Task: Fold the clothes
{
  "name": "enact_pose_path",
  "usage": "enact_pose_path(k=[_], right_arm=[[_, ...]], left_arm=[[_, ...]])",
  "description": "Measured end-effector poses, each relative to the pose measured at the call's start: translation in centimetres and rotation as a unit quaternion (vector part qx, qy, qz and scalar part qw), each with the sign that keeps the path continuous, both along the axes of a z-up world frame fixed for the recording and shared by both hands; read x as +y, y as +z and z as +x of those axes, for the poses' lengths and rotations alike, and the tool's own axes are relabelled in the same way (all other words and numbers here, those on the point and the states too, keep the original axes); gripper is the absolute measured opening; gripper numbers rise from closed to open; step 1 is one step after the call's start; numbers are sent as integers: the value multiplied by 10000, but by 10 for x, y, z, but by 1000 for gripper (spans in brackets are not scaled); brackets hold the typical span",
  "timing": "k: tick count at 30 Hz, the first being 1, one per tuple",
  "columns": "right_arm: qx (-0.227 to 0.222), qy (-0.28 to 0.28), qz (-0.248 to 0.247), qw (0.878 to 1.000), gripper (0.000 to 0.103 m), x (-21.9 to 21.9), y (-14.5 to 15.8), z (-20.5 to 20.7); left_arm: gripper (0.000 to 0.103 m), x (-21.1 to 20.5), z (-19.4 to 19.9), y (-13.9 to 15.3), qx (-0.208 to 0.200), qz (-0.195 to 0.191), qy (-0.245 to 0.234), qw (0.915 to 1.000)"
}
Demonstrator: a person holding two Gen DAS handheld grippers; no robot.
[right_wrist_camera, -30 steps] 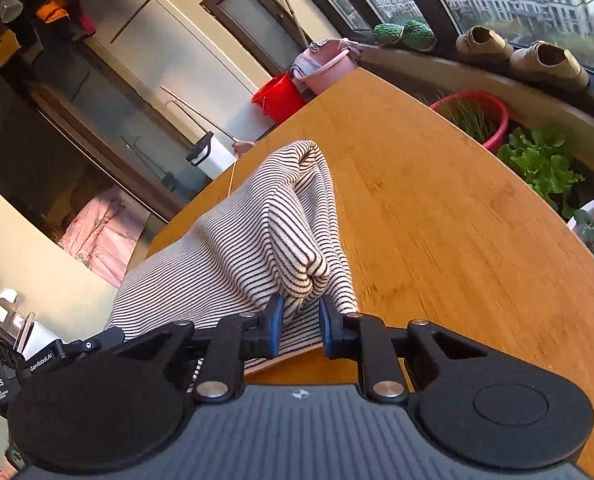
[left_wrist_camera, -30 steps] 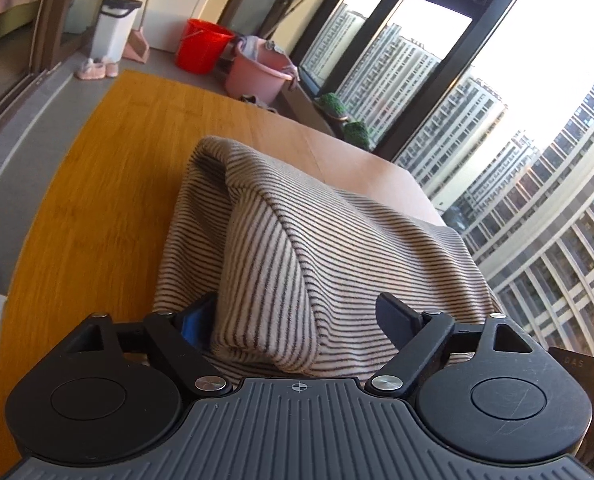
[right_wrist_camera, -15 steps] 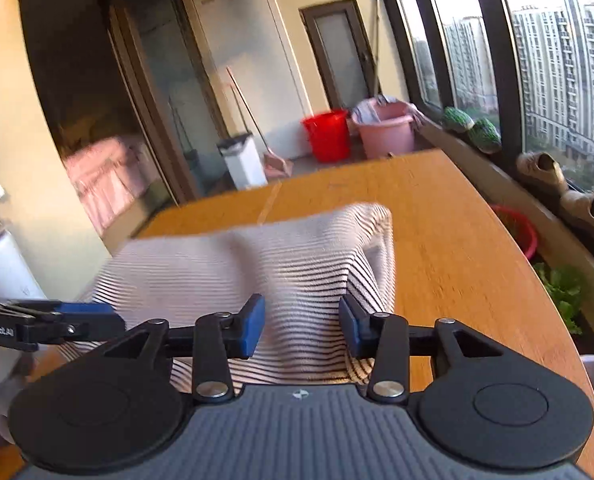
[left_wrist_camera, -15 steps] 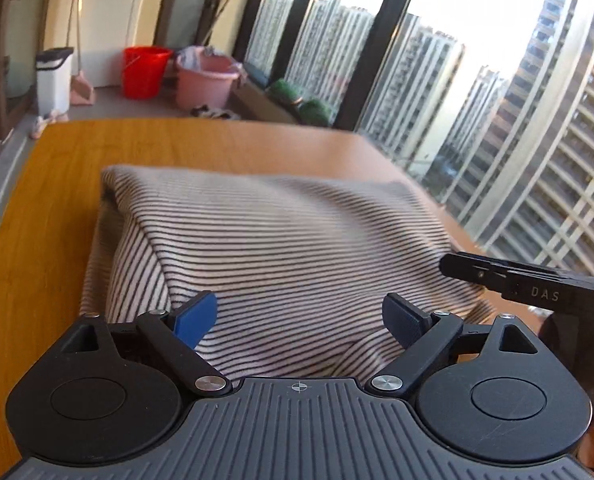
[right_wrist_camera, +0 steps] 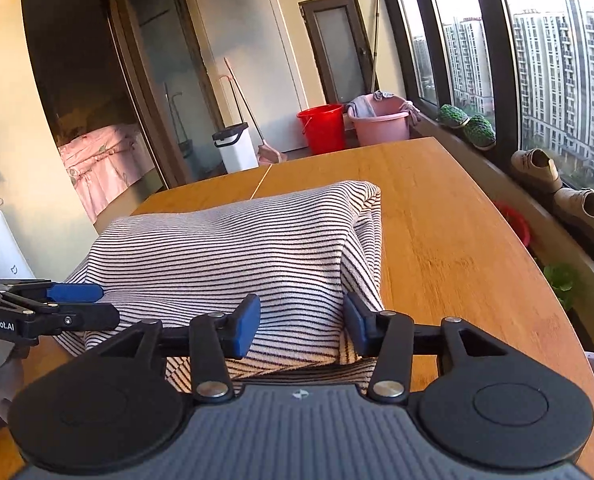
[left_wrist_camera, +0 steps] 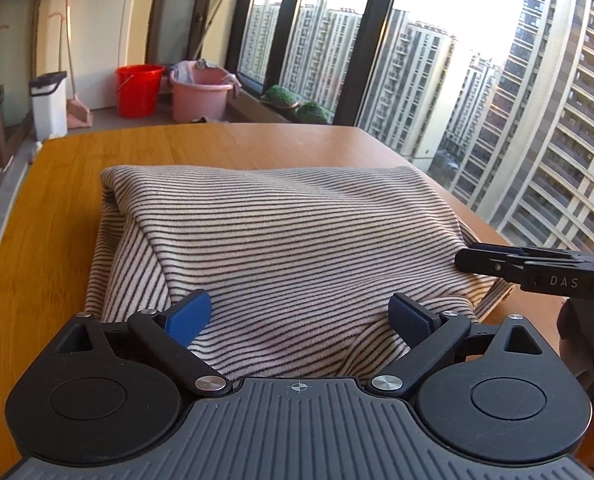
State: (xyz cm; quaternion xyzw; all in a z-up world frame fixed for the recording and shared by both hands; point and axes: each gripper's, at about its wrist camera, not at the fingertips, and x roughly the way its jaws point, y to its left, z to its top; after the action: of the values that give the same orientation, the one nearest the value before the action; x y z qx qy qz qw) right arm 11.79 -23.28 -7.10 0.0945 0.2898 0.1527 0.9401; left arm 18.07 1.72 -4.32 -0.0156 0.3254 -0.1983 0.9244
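Observation:
A folded striped garment (left_wrist_camera: 281, 240) lies in a rectangular bundle on the wooden table (left_wrist_camera: 97, 152). My left gripper (left_wrist_camera: 300, 315) is open over its near edge, blue pads spread wide with cloth lying between them. The right gripper's fingers (left_wrist_camera: 497, 262) reach in from the right of the left wrist view, at the garment's right edge. In the right wrist view the same garment (right_wrist_camera: 233, 248) fills the middle, and my right gripper (right_wrist_camera: 302, 323) is open over its near right corner. The left gripper's fingers (right_wrist_camera: 73, 293) show at the left edge.
A red bucket (left_wrist_camera: 139, 90), a pink basin (left_wrist_camera: 201, 94) and a white bin (left_wrist_camera: 49, 106) stand on the floor beyond the table's far end. Shoes (right_wrist_camera: 537, 170) and plants sit along the window sill on the right. Bare table (right_wrist_camera: 437, 220) lies right of the garment.
The right gripper opened and released the garment's raised fold. The cloth dropped flat into a folded bundle. Both grippers levelled out and drew back to its near edge.

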Motion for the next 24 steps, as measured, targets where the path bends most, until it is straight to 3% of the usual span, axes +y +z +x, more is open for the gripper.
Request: enact_pose_path(k=[3, 8, 14, 17, 22, 24], right_arm=[[-6, 1, 14, 10000, 48, 1, 0, -1], [-2, 293, -141, 9995, 73, 22, 2, -18], [-212, 859, 67, 9961, 81, 25, 36, -17], [-527, 554, -167, 9969, 101, 17, 51, 10], [-335, 350, -513, 9975, 103, 16, 37, 78], [-38, 374, -693, 9969, 103, 23, 23, 99]], left_arm=[[103, -12, -1, -7, -310, 462, -70, 9984], [103, 1, 14, -6, -276, 197, 195, 9992], [103, 8, 24, -6, -274, 92, 233, 9993], [103, 7, 23, -6, -280, 87, 225, 9993], [103, 6, 21, -7, -286, 76, 225, 9993], [103, 7, 22, -7, -287, 46, 223, 9993]])
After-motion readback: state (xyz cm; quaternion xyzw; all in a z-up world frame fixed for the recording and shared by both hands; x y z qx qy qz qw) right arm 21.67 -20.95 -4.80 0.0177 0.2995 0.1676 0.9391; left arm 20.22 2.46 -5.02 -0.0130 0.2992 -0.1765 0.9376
